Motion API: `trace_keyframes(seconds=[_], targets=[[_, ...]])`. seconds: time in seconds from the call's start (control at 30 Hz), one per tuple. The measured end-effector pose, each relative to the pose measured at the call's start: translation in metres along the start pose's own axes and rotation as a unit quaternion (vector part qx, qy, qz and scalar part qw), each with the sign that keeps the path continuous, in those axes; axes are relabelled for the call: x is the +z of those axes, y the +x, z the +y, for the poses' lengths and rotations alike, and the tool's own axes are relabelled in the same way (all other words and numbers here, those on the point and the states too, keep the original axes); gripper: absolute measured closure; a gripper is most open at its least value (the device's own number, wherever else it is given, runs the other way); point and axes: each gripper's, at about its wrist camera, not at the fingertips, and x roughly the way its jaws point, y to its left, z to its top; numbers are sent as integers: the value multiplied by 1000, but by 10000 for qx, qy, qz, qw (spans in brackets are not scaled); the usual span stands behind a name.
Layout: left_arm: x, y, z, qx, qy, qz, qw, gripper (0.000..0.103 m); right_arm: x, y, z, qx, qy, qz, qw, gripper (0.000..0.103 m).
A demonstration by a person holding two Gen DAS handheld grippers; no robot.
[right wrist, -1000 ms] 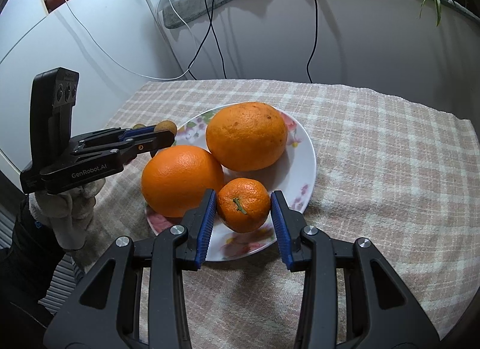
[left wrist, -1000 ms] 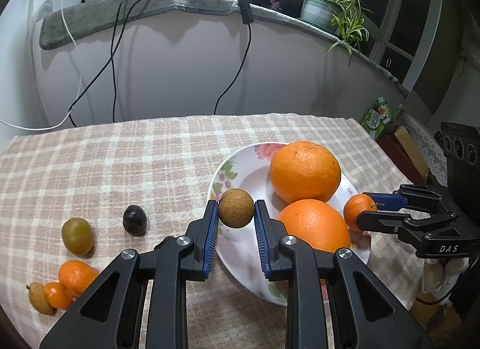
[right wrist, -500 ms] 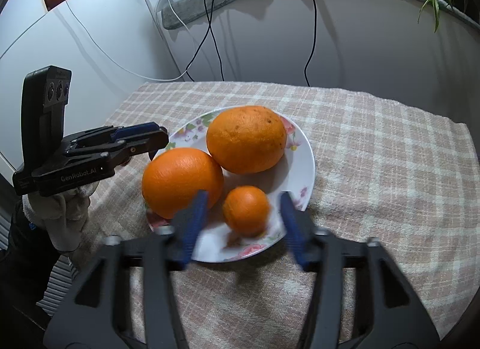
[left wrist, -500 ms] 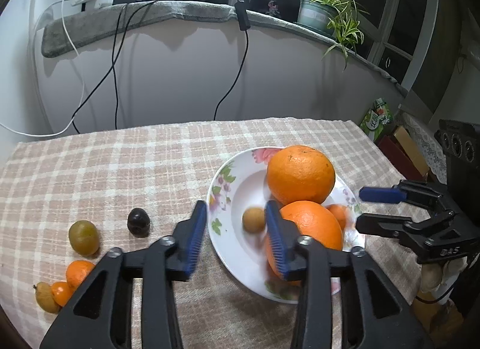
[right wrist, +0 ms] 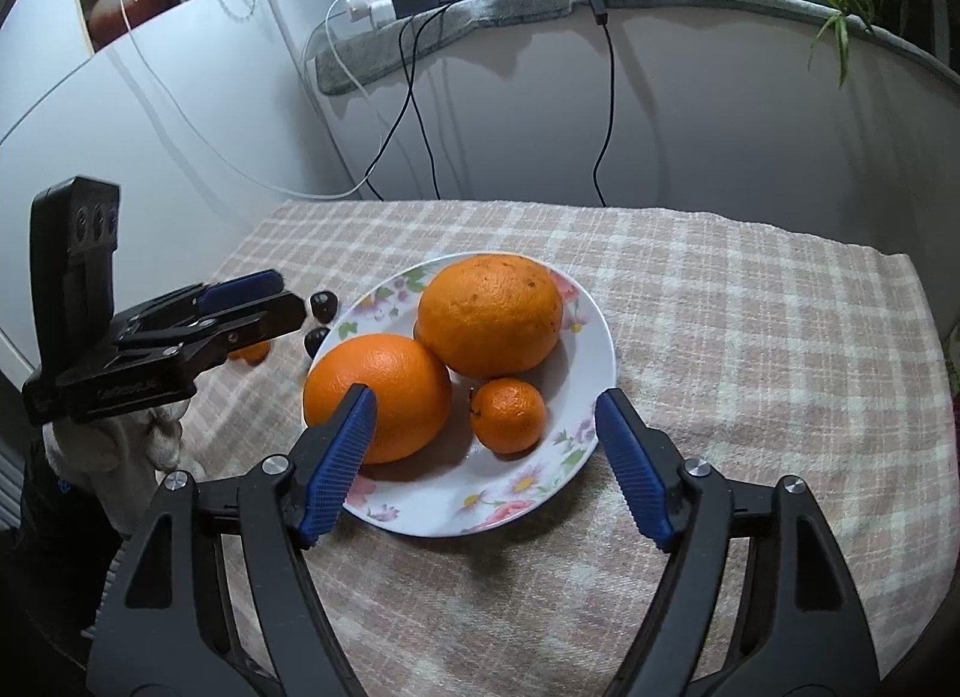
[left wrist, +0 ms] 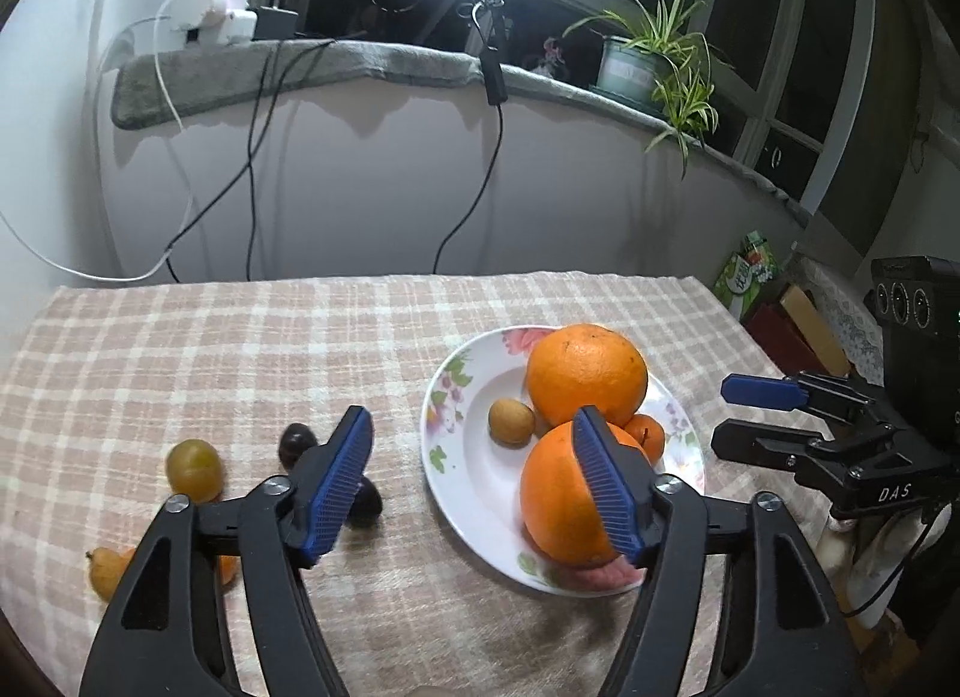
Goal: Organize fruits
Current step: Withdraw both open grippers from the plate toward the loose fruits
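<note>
— What were the tongs doing?
— The left gripper (left wrist: pixel 474 484) and right gripper (right wrist: pixel 483 460) had just been opening; both stood spread, nothing between the pads.
— And the fruit?
— The mandarin (right wrist: pixel 509 415) and small brown fruit (left wrist: pixel 510 422) lay on the floral plate (right wrist: pixel 591 373) beside two oranges (right wrist: pixel 490 314); farther off, plums (left wrist: pixel 297 444) sat on the checked cloth (left wrist: pixel 240 349).
</note>
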Motion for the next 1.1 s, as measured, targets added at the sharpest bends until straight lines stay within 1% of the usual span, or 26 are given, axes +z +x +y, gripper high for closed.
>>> trace_keyframes(seconds=[0.2,0.27,0.37,0.47,0.6,0.67,0.7,0.73,0.97,1.07,1.1], targets=[[-5,-13,5,-21,-106,-143,9998,29,0,-6,15,-261,-289,-317,9987,25],[-9,-17,7,-23,-171,-100,9998,29,1,-6,19,-206,-300,-370,9987,25],[-15,-23,13,90,-279,-75,9995,29,3,-5,27,-52,-346,-357,9987,25],[-22,-31,29,311,-530,-43,9981,29,4,-4,38,-77,-480,-355,9982,25],[-32,-45,50,590,-691,-34,9959,29,8,-1,52,-75,-616,-295,9976,25],[-38,-53,58,764,-686,-12,9947,29,10,2,58,-122,-641,-239,9976,20],[-41,-56,62,872,-669,-7,9939,29,11,4,61,-155,-651,-243,9975,12],[-45,-61,66,1004,-659,-24,9928,29,11,5,64,-191,-666,-288,9972,9],[-64,-80,95,1355,-768,7,9878,29,18,12,86,5,-796,-387,9961,8],[-71,-84,106,1412,-815,58,9866,29,20,19,99,110,-934,-364,9949,8],[-72,-84,108,1433,-821,67,9862,33,20,21,104,149,-973,-347,9945,8]])
